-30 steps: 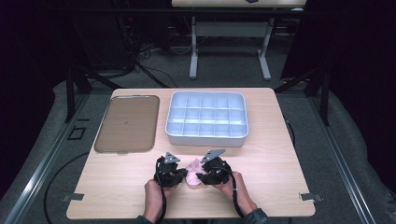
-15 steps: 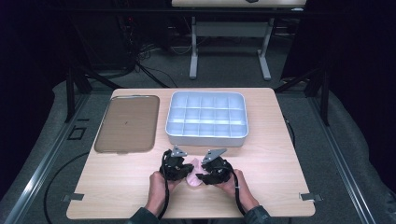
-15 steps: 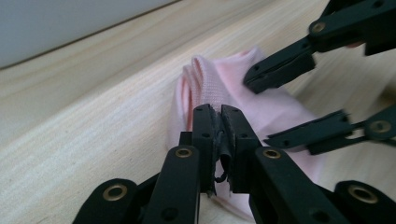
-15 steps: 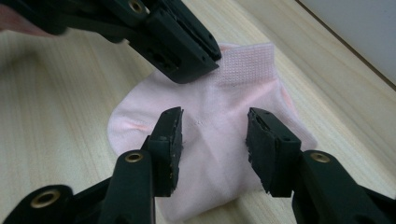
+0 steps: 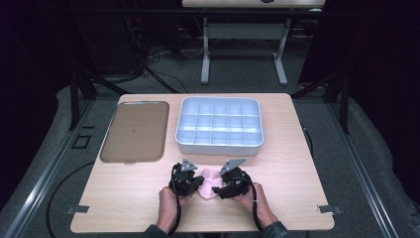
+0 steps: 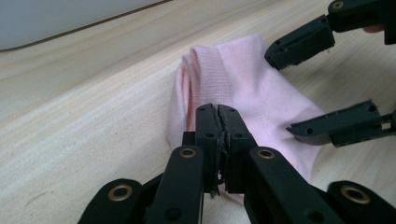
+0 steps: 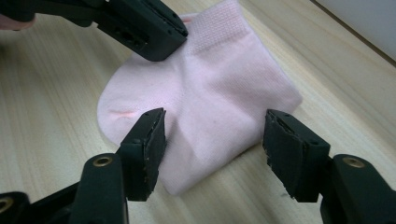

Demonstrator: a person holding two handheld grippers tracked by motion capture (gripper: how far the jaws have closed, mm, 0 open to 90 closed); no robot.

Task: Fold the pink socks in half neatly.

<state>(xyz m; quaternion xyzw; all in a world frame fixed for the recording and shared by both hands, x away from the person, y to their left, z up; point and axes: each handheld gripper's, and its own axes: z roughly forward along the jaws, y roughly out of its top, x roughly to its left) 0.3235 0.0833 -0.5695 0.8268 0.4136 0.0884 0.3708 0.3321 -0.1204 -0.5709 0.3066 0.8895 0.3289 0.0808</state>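
Pink sock [image 5: 210, 179] near compartment tray [image 5: 219, 146], flat tray [image 5: 132, 131] alongside

No readable text, labels, brands or numbers anywhere: nothing printed on the sock [image 7: 205, 88], the divided tray [image 5: 219, 125], the flat tray [image 5: 132, 131] or the tabletop [image 5: 292, 163].

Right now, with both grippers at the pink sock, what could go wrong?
1. The left gripper is shut on only a thin fold at the edge of the sock; a pull may slip it free.
2. The right gripper has just been opening, its jaws straddling the sock without pressing, so a lift would probably let that end droop.
3. The divided tray sits close behind; a forward swing might bump it.
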